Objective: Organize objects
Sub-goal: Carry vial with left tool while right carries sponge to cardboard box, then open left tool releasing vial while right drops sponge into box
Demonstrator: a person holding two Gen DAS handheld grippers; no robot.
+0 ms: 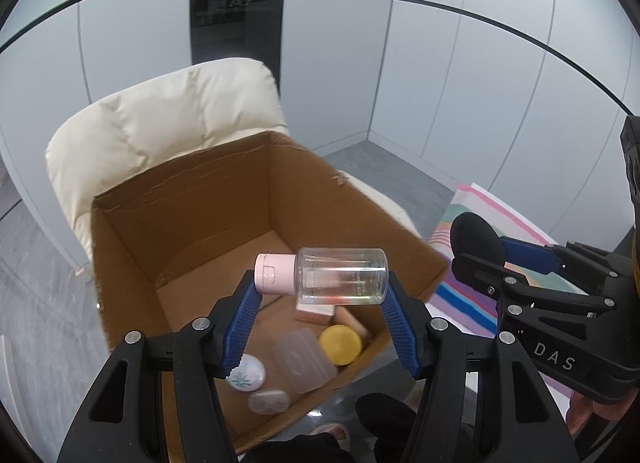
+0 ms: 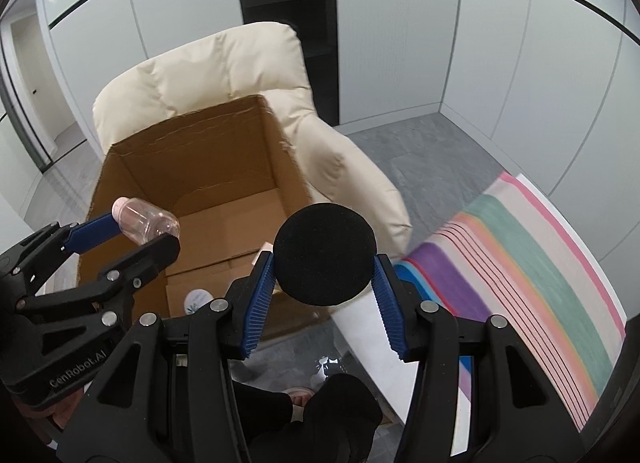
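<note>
Two items are in transit, one per hand. My left gripper (image 1: pixel 322 295) has its jaws clamped end to end on a clear bottle with a pink cap (image 1: pixel 322 275), held horizontal at centre frame above the open cardboard box (image 1: pixel 132 263). My right gripper (image 2: pixel 324 283) has its jaws closed on a round black sponge puff (image 2: pixel 325 253), centre frame, over the box's near right corner.

Box contents, lower centre of the left view: a yellow lid (image 1: pixel 341 344), a translucent case (image 1: pixel 305 359), a white round tin (image 1: pixel 246 372).

Hazards, as I judge them:
- Bottle contact is only at cap and base; any roll of the wrist may let it pivot and slip out early.
- Releasing the puff at its present position risks it dropping outside the box wall, onto the floor or the striped cloth (image 2: pixel 532 263).
- Both grippers sit near each other; simultaneous lowering could cause a collision.
</note>
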